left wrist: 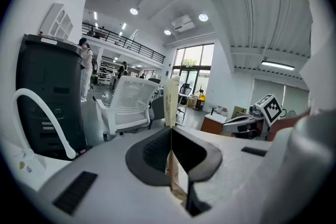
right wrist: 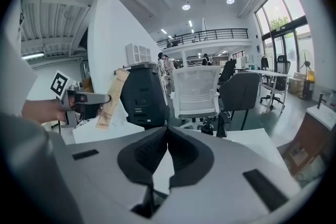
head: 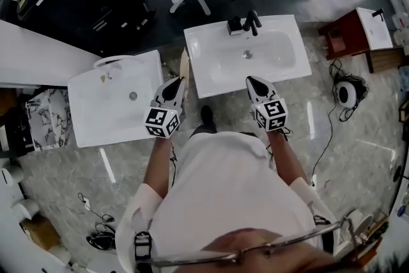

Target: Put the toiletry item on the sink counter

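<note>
A white sink desk with a black tap [head: 220, 85] is seen at 12 o'clock in the head view, right in front of the person. A second white sink top [head: 102, 112] lies beside it, at 9 o'clock. The left gripper [head: 177, 83] is held near the gap between the two sinks, at 11 o'clock from the person. Its jaws are pressed together on a thin tan paper packet [left wrist: 171, 102], which sticks up past the jaw tips. The right gripper [head: 251, 81] is held at the front edge of the sink desk, at 1 o'clock. Its jaws are closed and nothing is held in them.

The packet is in the air and not yet on the desk, so the carrying step seems to be in hand. Next, the packet would need to be moved toward 1 o'clock, over a flat bare part of the rim. It should be lowered until it touches, and only then let go. Care is called for, since so light a packet could slide into the bowl.
</note>
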Demonstrator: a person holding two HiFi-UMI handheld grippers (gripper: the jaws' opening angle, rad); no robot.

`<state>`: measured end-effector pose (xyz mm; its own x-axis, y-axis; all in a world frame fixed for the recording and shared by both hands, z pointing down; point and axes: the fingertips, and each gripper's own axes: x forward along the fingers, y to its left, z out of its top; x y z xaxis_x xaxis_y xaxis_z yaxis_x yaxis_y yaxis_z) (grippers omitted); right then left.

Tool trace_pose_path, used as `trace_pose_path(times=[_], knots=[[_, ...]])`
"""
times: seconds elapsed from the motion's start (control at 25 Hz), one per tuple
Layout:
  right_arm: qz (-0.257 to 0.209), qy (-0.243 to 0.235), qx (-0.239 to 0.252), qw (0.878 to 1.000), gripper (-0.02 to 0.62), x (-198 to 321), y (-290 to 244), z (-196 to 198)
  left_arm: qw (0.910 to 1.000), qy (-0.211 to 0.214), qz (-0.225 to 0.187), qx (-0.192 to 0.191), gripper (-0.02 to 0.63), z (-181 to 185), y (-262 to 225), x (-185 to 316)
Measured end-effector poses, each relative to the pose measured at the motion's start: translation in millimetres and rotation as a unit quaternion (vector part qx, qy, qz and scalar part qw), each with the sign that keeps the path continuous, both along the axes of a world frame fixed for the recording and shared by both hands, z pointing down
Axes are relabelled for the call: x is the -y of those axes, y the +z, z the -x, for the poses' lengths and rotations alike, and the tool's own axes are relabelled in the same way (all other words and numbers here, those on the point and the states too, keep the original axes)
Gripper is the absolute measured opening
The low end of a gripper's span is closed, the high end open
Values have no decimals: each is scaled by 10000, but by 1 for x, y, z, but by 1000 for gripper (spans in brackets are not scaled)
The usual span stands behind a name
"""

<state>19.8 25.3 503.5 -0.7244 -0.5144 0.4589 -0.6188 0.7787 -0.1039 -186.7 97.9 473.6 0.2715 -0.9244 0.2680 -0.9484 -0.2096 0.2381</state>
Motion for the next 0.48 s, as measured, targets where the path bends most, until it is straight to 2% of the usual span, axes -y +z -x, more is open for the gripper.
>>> trace_pose_path(times=[0.48], knots=[[259,279,-189,9991,6,22,16,42,9981,535,301,33,8,43,27,54]])
